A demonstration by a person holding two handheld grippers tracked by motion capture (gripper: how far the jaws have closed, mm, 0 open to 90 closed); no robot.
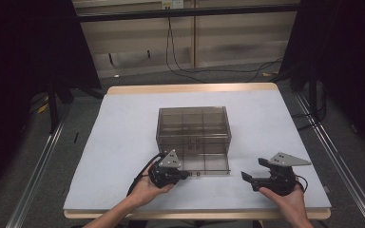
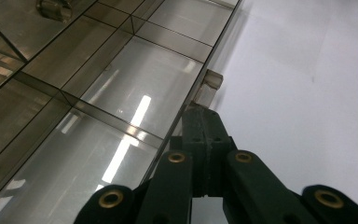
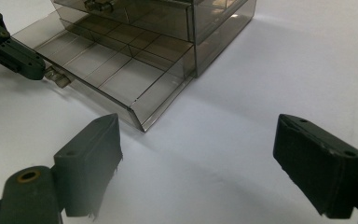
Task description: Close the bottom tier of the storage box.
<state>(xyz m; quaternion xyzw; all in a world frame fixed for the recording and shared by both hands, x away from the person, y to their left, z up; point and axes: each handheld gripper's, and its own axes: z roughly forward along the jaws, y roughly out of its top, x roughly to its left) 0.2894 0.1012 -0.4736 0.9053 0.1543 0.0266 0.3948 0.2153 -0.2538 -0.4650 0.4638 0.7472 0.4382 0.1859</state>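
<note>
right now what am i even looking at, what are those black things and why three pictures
A person sits at a white table and holds a hand-held gripper in each hand; there is no robot arm. Each gripper has two black jaws and a small camera riding on it.

The high view comes from a fixed camera above the table. The other two pictures come from the grippers' own cameras, looking along their jaws.

On the table stands a smoky clear plastic drawer box. Its bottom drawer is pulled out toward the person, showing divided compartments with nothing visible in them.

The left gripper has its jaws shut at the drawer's front edge, right by the small clear handle; whether they actually pinch it I cannot tell. The right gripper rests open beside the drawer and holds nothing.
</note>
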